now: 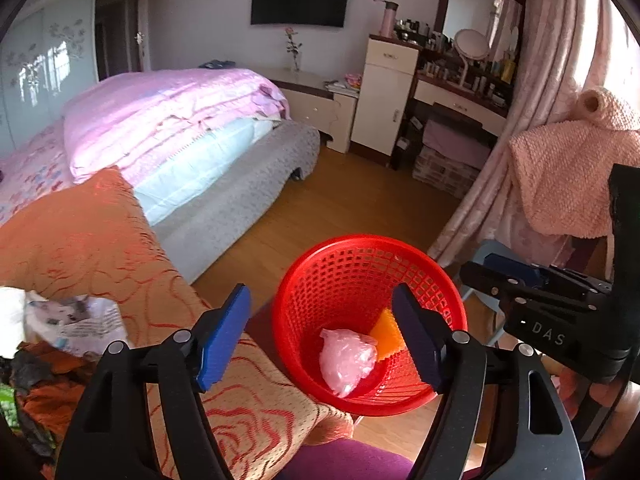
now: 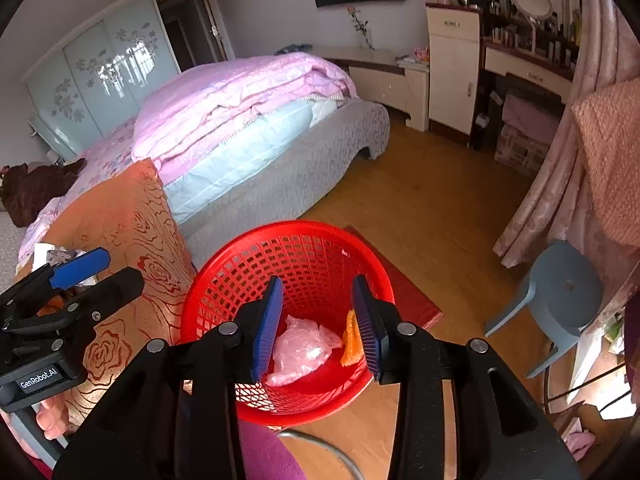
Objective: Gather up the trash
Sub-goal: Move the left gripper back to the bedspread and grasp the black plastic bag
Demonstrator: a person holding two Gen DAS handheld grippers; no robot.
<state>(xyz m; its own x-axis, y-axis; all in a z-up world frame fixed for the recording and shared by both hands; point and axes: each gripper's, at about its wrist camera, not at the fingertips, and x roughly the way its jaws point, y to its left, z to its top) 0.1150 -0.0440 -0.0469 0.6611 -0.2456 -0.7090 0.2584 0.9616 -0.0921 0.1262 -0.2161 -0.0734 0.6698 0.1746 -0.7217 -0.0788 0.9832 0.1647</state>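
A red mesh basket [image 1: 344,264] [image 2: 240,264] stands on the wooden floor beside an orange rose-patterned cover [image 1: 80,240]. In its bottom lie a crumpled pink plastic bag [image 1: 346,358] [image 2: 300,354] and an orange piece [image 1: 386,334] [image 2: 351,340]. My left gripper [image 1: 320,292] hangs open over the basket's left side, with nothing between its blue pads. My right gripper [image 2: 317,282] is open above the basket's middle, also holding nothing. A crumpled printed wrapper [image 1: 72,320] and other scraps lie on the orange cover at the left.
A bed with a pink quilt [image 1: 168,120] fills the left and middle. A blue plastic stool [image 2: 560,296] and pink curtains [image 2: 560,184] stand at the right, and a red mat [image 2: 404,292] lies behind the basket. White cabinets and a dressing table line the far wall.
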